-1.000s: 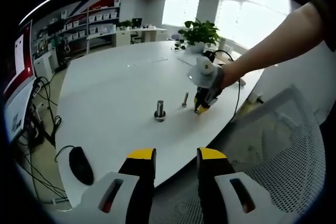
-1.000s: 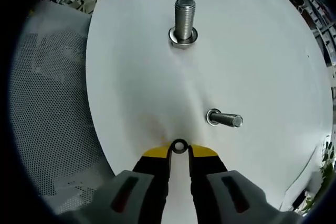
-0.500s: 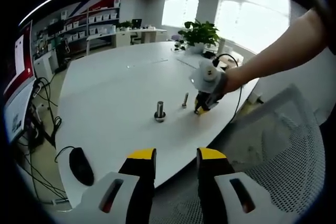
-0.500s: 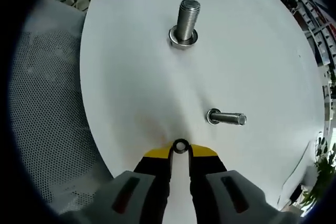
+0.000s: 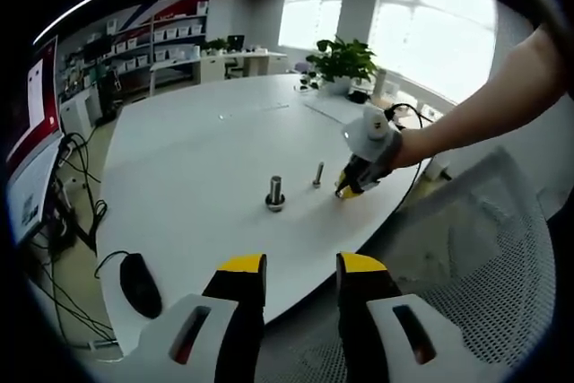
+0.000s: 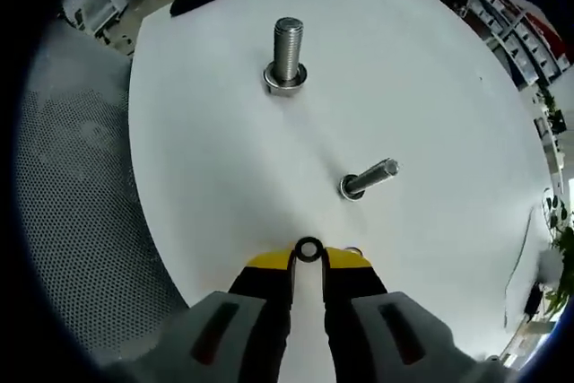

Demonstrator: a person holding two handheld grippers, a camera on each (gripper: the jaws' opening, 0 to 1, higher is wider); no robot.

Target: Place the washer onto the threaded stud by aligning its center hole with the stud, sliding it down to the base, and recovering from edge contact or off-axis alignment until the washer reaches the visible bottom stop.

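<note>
A small metal washer [image 6: 308, 249] is pinched edge-on between the yellow tips of my right gripper [image 6: 308, 257], which is shut on it just above the white table [image 6: 206, 132]. Ahead stand two threaded studs: a thick one [image 6: 287, 49] with a nut-like base farther off, and a thin one [image 6: 368, 178] closer, to the right. In the left gripper view my left gripper [image 5: 300, 268] hangs open and empty off the table's near edge. There my right gripper [image 5: 350, 187], held by a person's hand, sits right of the thin stud [image 5: 317, 173] and the thick stud [image 5: 274, 193].
A black mouse [image 5: 141, 282] with its cable lies on the table's near left corner. A mesh chair [image 5: 466, 266] stands right of the table. A potted plant [image 5: 339, 56] sits at the far end. Monitors and cables line the left side.
My right gripper has lifted and drawn back a little with the washer, so both studs look smaller and farther away. The left gripper has stayed still.
</note>
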